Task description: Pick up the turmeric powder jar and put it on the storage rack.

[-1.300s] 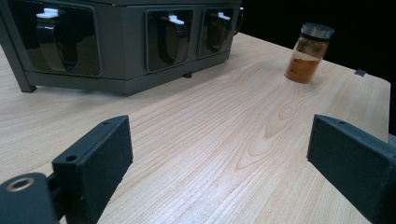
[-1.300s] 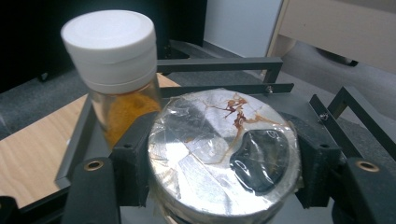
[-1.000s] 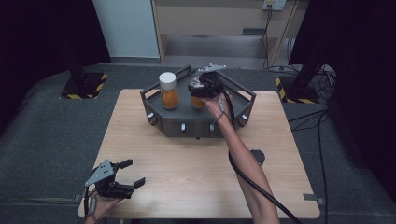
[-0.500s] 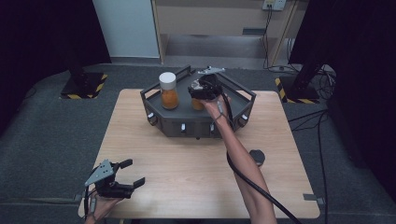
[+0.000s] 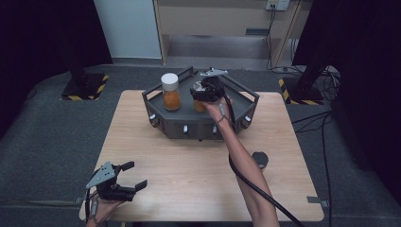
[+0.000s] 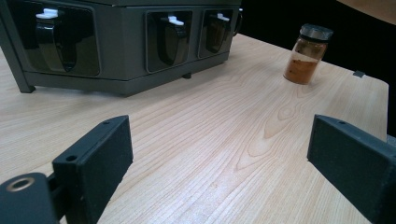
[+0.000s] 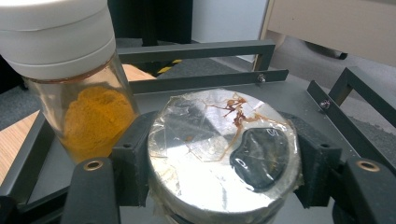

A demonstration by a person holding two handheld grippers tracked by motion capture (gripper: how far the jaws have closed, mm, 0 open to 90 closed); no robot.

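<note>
Barely anything has shifted since the earlier frames: your right gripper (image 5: 206,91) has stayed over the grey rack (image 5: 246,101) at the far side of the table (image 5: 189,175), and your left gripper (image 5: 124,176) has kept its place near the table's front left corner.

From the right gripper view, your right gripper (image 7: 224,186) is clamped on a foil-sealed jar (image 7: 224,156), with 1 black jaw pressed against each side of it. The seal is silvery and wrinkled, with a dark patch and thin brown streaks on it. In the high view a little orange glass of that jar (image 5: 200,107) shows beneath your hand, on top of the rack.

Just beside it, to its left in both views, stands a white-capped jar (image 7: 70,84) of yellow-orange powder, upright on the rack top (image 5: 170,92). Whether the 2 jars touch you cannot tell from these views.

Your left gripper (image 6: 219,154) has its jaws wide apart with nothing but bare wood between them. It points low across the table toward the rack's front face (image 6: 121,51), where dark bottles with white tabs sit in 3 recesses.

A small black-capped jar (image 6: 307,53) of brownish powder stands upright on the table, well apart from the rack; from above its black cap shows (image 5: 259,159), just beside your right forearm.
</note>
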